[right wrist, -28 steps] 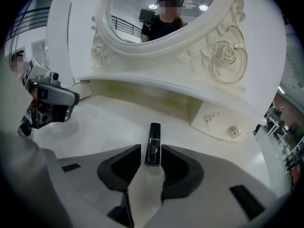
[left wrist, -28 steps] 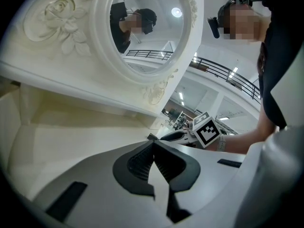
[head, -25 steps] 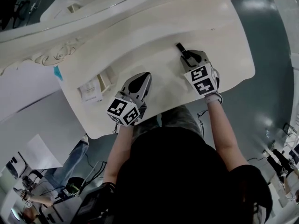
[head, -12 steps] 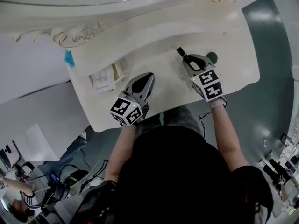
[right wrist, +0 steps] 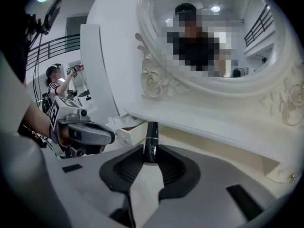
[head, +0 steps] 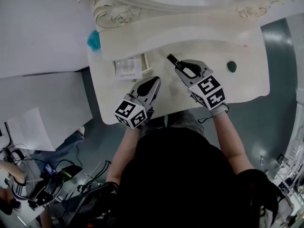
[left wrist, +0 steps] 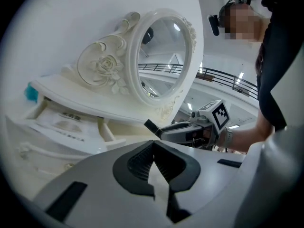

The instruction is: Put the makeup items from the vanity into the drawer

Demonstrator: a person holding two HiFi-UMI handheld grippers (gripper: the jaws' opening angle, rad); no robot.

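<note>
Head view shows the white vanity with its open drawer at the left; the left gripper hovers near it, jaws together and empty. The right gripper has just been closing and clamps a slim black makeup tube by its lower end, above the tabletop, tip toward the drawer. The tube looks light, rigid and glossy, so likely slippery; gripping nearer mid-body would curb pivoting
</note>
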